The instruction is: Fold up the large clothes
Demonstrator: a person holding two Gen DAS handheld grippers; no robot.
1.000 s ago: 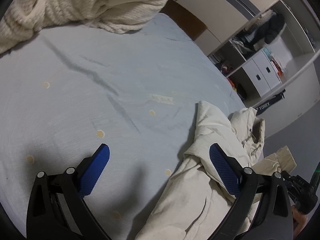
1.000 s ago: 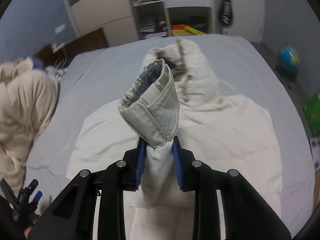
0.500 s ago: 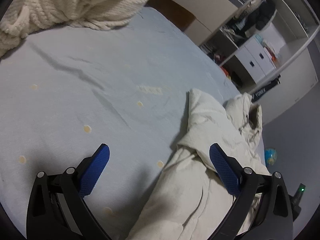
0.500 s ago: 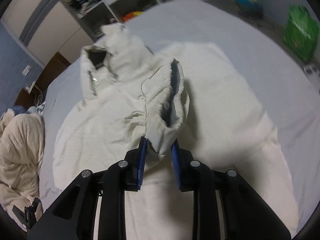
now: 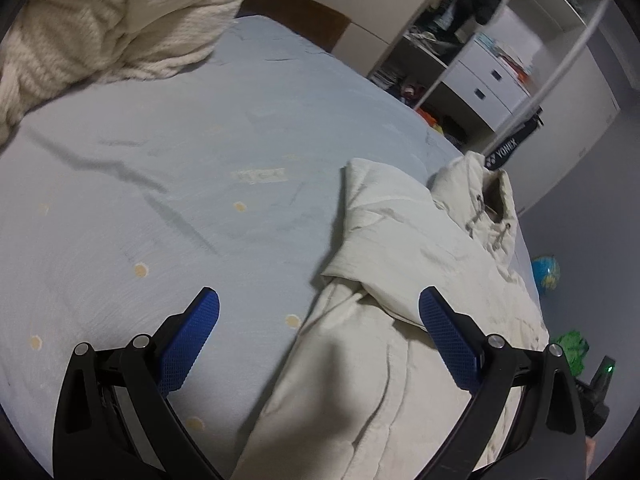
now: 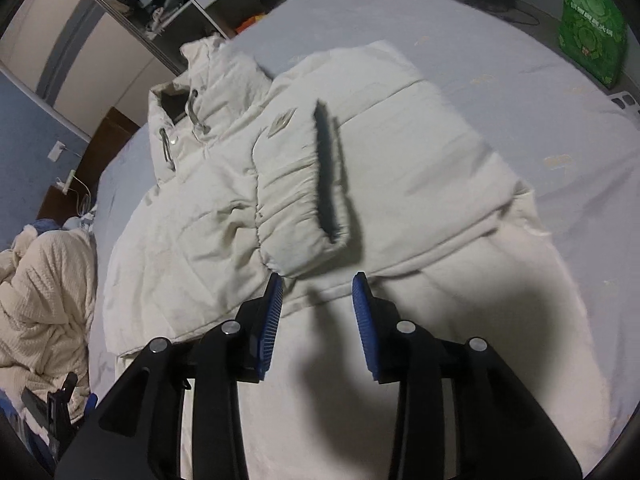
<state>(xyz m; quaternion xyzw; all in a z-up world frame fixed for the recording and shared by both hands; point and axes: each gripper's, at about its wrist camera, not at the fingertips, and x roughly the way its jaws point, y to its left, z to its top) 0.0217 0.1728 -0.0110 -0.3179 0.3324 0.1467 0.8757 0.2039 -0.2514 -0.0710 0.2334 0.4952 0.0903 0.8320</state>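
A cream hooded puffer jacket (image 6: 420, 184) lies spread on the light blue bed (image 6: 500, 48). One sleeve (image 6: 296, 196) is folded across its chest, the dark-lined cuff opening facing right. My right gripper (image 6: 318, 280) is open just below that cuff, with nothing between the blue pads. In the left wrist view the jacket (image 5: 404, 344) lies at the lower right, its hood (image 5: 484, 200) further off. My left gripper (image 5: 316, 300) is wide open over the jacket's left edge, its right pad above the fabric, its left pad over bare sheet.
A cream knitted blanket (image 5: 96, 28) is heaped at the bed's far corner; it also shows in the right wrist view (image 6: 44, 300). A wardrobe with shelves and drawers (image 5: 480, 60) stands beyond the bed. A globe (image 5: 546, 272) and a green bag (image 6: 592, 28) sit on the floor.
My right gripper carried the sleeve down across the jacket's chest, then opened and let it go. My left gripper stayed open and shifted slightly over the jacket's edge.
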